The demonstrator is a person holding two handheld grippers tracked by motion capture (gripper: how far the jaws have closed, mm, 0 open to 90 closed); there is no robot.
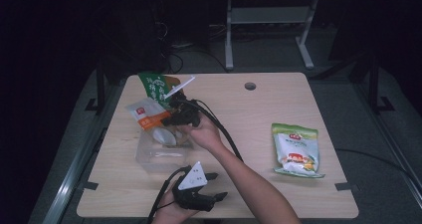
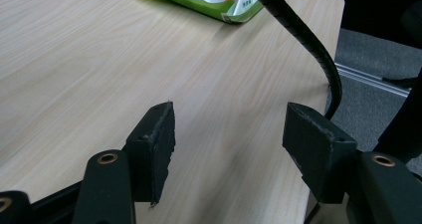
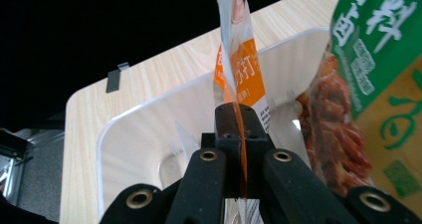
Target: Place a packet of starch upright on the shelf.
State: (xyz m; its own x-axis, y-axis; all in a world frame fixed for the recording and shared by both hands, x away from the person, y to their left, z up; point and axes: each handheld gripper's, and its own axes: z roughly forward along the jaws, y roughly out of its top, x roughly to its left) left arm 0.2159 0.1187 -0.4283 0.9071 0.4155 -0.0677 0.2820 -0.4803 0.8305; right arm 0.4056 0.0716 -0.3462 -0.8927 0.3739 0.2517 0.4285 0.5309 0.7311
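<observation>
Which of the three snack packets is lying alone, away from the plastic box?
The green and white packet on the table's right side. The orange and white packet and the green and brown packet sit at the clear box.

The desk has a pale wood-grain top with a smooth, matt finish. The tub is clear, glossy plastic, and the white-and-orange packet, the green packet and the snack bag lying apart all look like shiny printed plastic film. The pads of the left claw are matt black and slightly rough at the edges, its arms are smooth black plastic with brass-coloured rivets, and the cable has a ribbed black sheath.
</observation>
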